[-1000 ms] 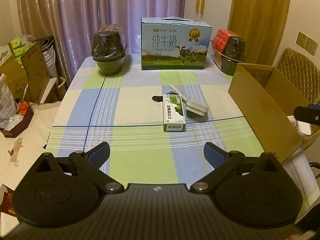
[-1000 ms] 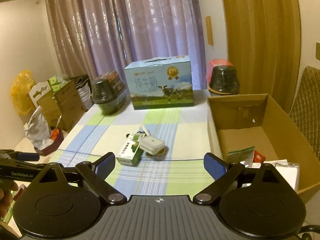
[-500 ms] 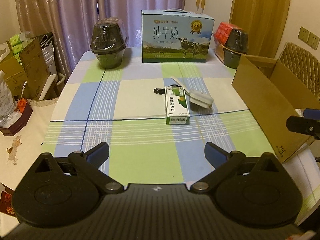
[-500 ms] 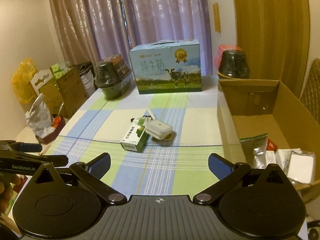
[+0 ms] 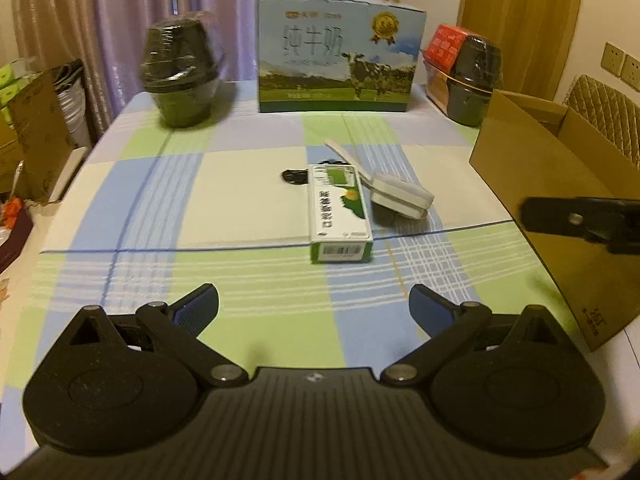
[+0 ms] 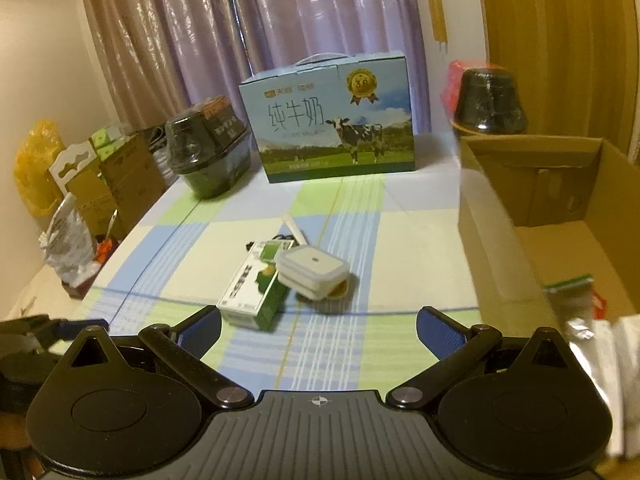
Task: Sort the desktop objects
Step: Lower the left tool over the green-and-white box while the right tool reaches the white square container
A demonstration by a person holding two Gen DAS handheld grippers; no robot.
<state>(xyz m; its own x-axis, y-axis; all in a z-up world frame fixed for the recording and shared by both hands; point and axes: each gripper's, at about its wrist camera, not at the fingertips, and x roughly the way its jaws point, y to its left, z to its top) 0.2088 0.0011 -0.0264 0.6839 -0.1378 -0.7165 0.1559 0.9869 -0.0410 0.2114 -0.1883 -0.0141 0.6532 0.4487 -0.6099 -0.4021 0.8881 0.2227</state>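
Currently your left gripper (image 5: 314,304) and right gripper (image 6: 319,326) hover with fingers wide and empty, the green carton (image 5: 338,210) lying on the table (image 5: 240,196) at twelve o'clock, touching the white case (image 5: 402,196).

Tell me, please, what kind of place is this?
Most likely a room in a home, perhaps a dining room. A table with a checked cloth holds a milk carton case, purple curtains hang behind it, and a padded chair stands beside it.

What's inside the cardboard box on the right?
The cardboard box holds a green-topped clear bag, something red and silvery packets; its near end is out of frame.
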